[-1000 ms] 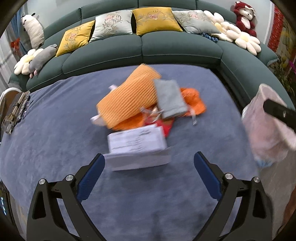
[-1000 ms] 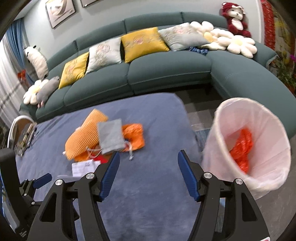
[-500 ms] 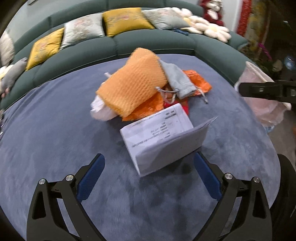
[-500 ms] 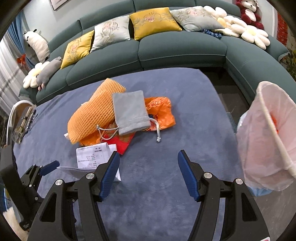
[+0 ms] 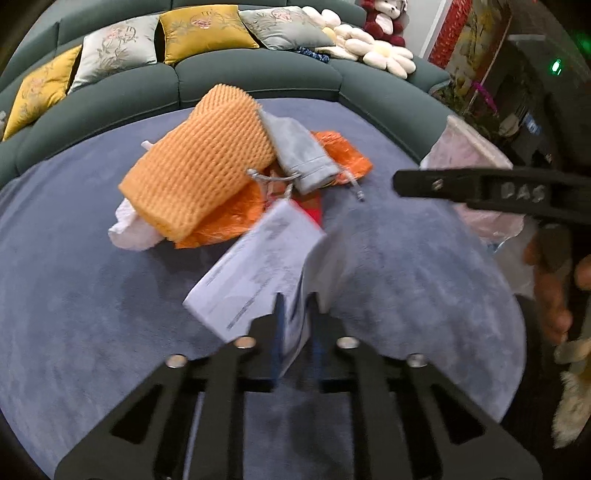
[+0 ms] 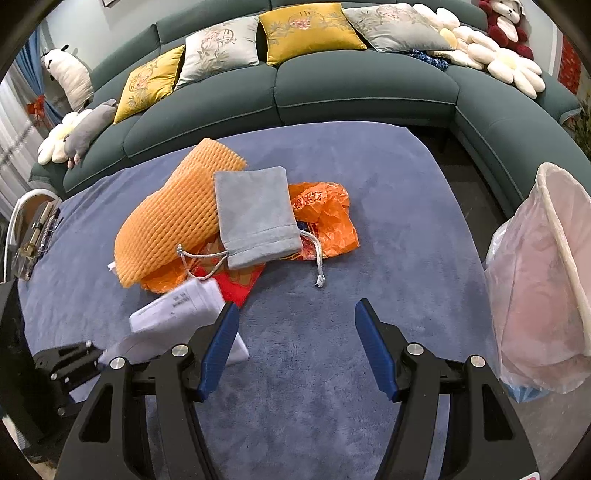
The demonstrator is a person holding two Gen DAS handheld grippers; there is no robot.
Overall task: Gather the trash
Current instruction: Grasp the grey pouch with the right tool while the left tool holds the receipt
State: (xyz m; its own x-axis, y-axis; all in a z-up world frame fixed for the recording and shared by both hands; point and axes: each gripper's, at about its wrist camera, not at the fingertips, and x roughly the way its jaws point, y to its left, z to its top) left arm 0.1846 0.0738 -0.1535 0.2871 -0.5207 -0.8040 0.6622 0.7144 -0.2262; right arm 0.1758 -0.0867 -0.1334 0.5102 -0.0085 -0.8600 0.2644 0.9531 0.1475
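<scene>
A curved dark green sofa (image 6: 354, 92) wraps the back and right of the room, lined with yellow and grey cushions (image 6: 306, 31) and flower-shaped pillows (image 6: 513, 70). In front of it a grey-blue carpet (image 6: 388, 229) covers the floor. At its right edge stands a bin lined with a pale pink bag (image 6: 543, 295). Mid-carpet lies a heap of trash: an orange foam net (image 6: 173, 218), a grey drawstring pouch (image 6: 255, 218) across it, and a crumpled orange plastic bag (image 6: 325, 218) beneath. The left gripper (image 5: 295, 325) has its fingers nearly together, pinching the near edge of a folded white paper (image 5: 258, 266), which looks partly lifted, though blur makes that uncertain. The right gripper (image 6: 295, 350) hovers over bare carpet, fingers wide and empty.
</scene>
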